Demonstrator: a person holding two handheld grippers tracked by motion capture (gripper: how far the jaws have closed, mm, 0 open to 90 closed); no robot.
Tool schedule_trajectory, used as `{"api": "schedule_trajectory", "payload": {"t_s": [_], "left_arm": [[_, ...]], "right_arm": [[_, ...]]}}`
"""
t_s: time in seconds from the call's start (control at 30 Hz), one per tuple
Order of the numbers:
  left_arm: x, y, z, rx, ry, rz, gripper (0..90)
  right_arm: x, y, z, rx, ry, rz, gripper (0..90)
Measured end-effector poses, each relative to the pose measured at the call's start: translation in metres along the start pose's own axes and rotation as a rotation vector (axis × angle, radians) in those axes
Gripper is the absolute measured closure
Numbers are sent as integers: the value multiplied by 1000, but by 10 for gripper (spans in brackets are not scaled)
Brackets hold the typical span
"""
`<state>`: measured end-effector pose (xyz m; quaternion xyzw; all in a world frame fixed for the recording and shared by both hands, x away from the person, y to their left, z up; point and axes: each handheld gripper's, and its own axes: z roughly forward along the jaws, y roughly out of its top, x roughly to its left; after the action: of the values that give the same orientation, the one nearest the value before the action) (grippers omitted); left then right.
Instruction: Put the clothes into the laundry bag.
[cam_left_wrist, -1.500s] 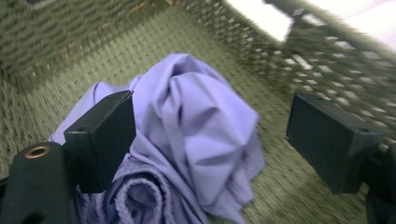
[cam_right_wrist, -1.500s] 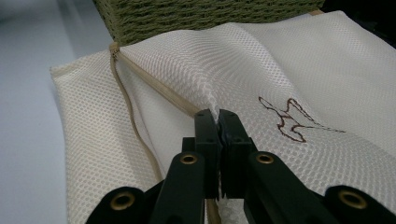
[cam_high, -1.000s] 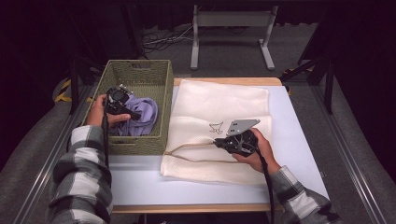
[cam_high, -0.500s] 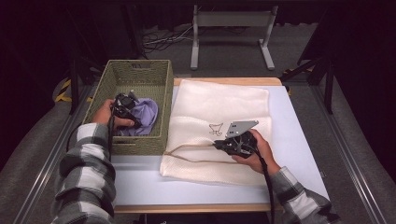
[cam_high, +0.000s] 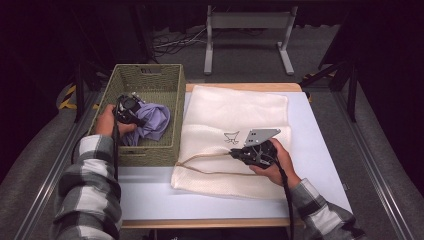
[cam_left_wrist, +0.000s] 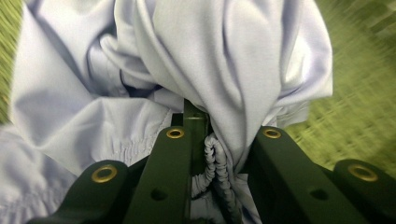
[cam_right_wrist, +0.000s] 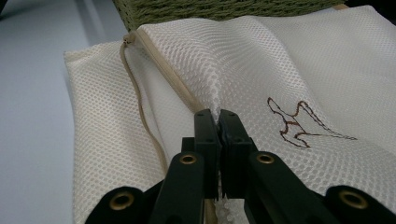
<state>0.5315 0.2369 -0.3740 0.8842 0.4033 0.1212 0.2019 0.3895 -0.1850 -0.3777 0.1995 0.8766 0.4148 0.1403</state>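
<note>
A crumpled lavender garment (cam_high: 150, 122) (cam_left_wrist: 196, 70) lies in the green woven basket (cam_high: 150, 75) at the table's left. My left gripper (cam_high: 131, 111) (cam_left_wrist: 212, 149) is down in the basket; its jaws have just been closing and now pinch a gathered fold of that garment. A cream mesh laundry bag (cam_high: 235, 115) (cam_right_wrist: 280, 60) with a small brown emblem and a tan drawstring (cam_right_wrist: 140, 107) lies flat on the table. My right gripper (cam_high: 239, 153) (cam_right_wrist: 217, 122) is shut on a raised pinch of the bag's mesh near its opening.
The table (cam_high: 320, 130) has a pale blue top with a wooden rim. The basket's edge (cam_right_wrist: 224, 9) stands just beyond the bag's mouth. A grey metal stand (cam_high: 247, 30) is on the floor behind the table. Bare tabletop lies in front of the bag.
The left gripper has dipped into the garment and closed on a fold of it, with the cloth now bunched up beside it. The right gripper and the bag have stayed still.
</note>
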Motion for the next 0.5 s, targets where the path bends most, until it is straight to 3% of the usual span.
{"api": "schedule_trajectory", "payload": {"t_s": [0.13, 0.17, 0.27, 0.33, 0.4, 0.5], "left_arm": [[-8, -1, -12, -53, 15, 3, 821], [-14, -2, -23, -109, 37, 7, 821], [-18, -4, -33, -149, 38, 17, 822], [-20, -8, -41, -202, 26, 4, 822], [-22, -13, -51, -286, 14, -13, 823], [-28, -17, -59, -336, 4, -9, 823]], "right_arm": [[-1, 0, 0, -8, 4, 2, 874], [-1, 0, 0, -11, 3, 2, 875], [-1, 0, 0, -14, 0, 3, 875], [-1, -1, -1, -20, -2, 6, 876], [-2, -1, -1, -23, -4, 11, 876], [-1, -1, -2, -27, -5, 11, 876]]}}
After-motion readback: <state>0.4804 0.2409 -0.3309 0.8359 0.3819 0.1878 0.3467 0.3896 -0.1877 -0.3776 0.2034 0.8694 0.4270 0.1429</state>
